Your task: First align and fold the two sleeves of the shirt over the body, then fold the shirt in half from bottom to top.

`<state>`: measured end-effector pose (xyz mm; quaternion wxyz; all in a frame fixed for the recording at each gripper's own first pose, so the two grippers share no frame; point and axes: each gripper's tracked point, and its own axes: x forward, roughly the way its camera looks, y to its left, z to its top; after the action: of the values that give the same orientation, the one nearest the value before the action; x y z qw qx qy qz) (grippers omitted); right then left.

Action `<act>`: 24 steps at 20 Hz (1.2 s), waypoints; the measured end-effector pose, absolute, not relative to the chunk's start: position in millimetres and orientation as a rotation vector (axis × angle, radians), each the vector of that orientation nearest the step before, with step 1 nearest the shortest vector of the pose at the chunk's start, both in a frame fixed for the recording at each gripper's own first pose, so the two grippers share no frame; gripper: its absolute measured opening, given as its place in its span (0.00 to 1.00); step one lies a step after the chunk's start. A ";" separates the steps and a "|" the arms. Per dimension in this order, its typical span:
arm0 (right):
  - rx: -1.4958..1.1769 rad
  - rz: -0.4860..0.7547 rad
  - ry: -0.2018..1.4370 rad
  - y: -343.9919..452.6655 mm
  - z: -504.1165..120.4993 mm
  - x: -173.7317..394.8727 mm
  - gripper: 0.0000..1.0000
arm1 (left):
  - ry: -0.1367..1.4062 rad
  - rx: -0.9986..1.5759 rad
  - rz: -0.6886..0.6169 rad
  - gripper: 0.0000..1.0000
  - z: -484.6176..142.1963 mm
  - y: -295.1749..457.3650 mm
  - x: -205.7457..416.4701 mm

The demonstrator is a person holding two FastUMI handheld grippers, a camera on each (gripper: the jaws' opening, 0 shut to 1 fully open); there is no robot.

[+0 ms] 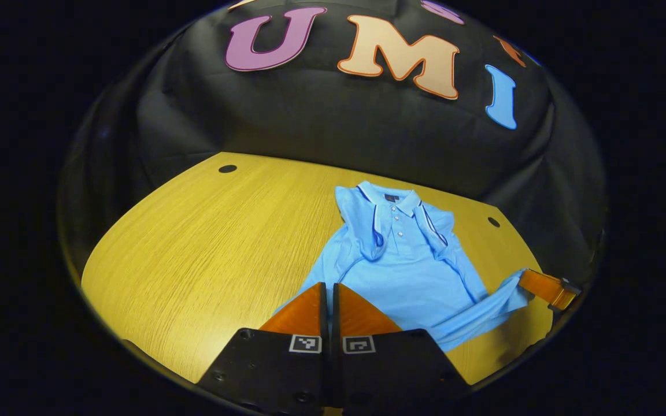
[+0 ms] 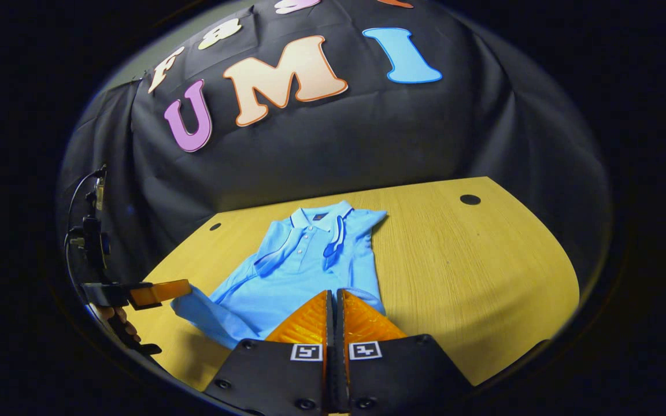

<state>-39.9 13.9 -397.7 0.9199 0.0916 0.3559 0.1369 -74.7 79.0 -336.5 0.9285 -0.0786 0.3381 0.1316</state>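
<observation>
Lifting the hem corners unevenly could skew the fold or shake loose the sleeves on the shirt [image 1: 408, 266] lying on the tabletop [image 1: 206, 242], since each tool (left [image 1: 329, 289], right [image 2: 333, 296]) pinches a bottom corner, jaws closed.

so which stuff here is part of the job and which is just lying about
In the job:
- shirt, sleeves already folded over the body
- left tongs, shut on its hem
- right tongs, shut on its hem

Just there:
- table
- cable holes
</observation>
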 end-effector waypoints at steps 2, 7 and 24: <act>0.197 0.277 0.713 17.5 -402.9 -8.2 0.03 | 0.675 -0.163 0.274 0.00 -336.6 83.7 -47.3; 0.226 0.258 0.666 23.4 -419.2 73.4 0.02 | 0.626 -0.166 0.285 0.00 -336.6 99.0 24.8; 0.202 0.217 0.652 24.5 -454.6 168.0 0.96 | 0.579 -0.030 0.319 0.98 -335.7 113.8 110.8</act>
<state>168.0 24.5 -454.6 0.9365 0.0987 0.3193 0.1060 110.8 113.8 -335.7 0.9457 -0.0145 0.2844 0.1567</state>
